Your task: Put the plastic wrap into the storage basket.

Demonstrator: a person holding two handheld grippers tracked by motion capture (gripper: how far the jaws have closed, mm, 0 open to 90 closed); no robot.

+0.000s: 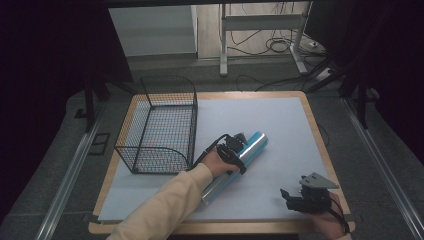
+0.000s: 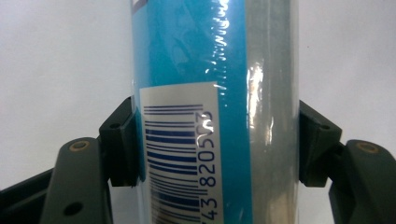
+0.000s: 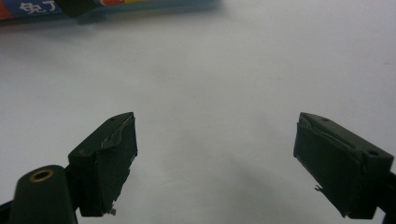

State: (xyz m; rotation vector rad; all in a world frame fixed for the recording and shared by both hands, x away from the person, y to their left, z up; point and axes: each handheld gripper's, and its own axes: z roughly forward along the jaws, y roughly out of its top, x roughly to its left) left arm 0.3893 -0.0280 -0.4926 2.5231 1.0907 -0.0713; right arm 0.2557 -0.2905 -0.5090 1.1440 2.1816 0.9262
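A long roll wrapped in blue and silver film [image 1: 239,162] lies slanted on the white table sheet, right of the wire basket. My left gripper [image 1: 235,150] is shut on the roll around its middle. In the left gripper view both black pads [image 2: 122,144] press against the sides of the roll [image 2: 210,93], just beside its barcode label. My right gripper [image 1: 292,197] rests near the front right corner of the table, apart from the roll. Its jaws stand wide with only bare sheet between them, seen as the right gripper [image 3: 215,163] in its own view.
A black wire basket [image 1: 159,125] stands on the left part of the table [image 1: 300,102]. An end of the roll [image 3: 70,9] shows at the top left of the right gripper view. Desk legs and cables lie on the floor beyond the table.
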